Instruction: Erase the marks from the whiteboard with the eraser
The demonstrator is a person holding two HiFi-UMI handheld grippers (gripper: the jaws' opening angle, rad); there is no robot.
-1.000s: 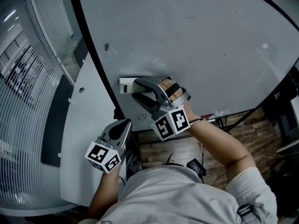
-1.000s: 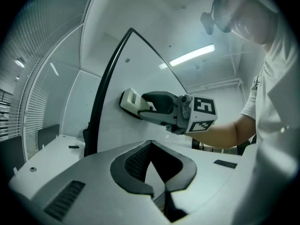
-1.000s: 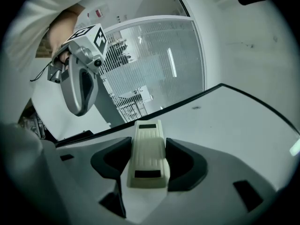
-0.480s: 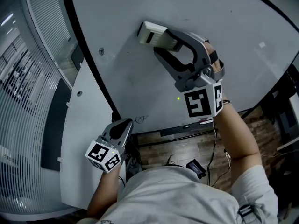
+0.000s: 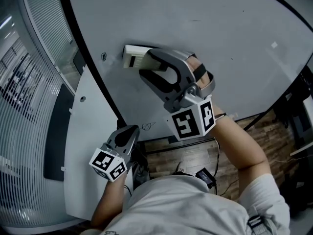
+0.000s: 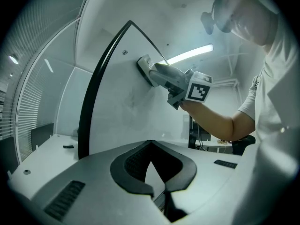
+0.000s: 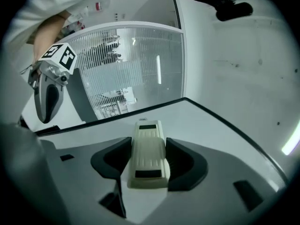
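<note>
- Leftward and downward the eraser [image 5: 133, 57] has been carried since half a second ago, together with the right hand-held gripper [image 5: 145, 65], has it not?
- It has. Both have been brought across the whiteboard [image 5: 220, 38], closer to its black frame [image 5: 93, 75]. The left hand-held gripper [image 5: 128, 132] is found in the same low spot as before.
- How is the eraser held?
- It is pinched by its long sides between the right jaws, as is plainly seen in the right gripper view. Its face is laid against the board, just beside the frame's left stretch.
- And the left one?
- Its jaws are seen pressed together at the tips, with nothing between them. It is held near the board's lower left corner, clear of the surface and well apart from the eraser.
- Are any marks to be seen?
- A small dark scribble [image 5: 147, 126] is visible near the board's lower edge, just beside the left gripper and well below the eraser. Faint grey smudging is seen on the board in the left gripper view.
</note>
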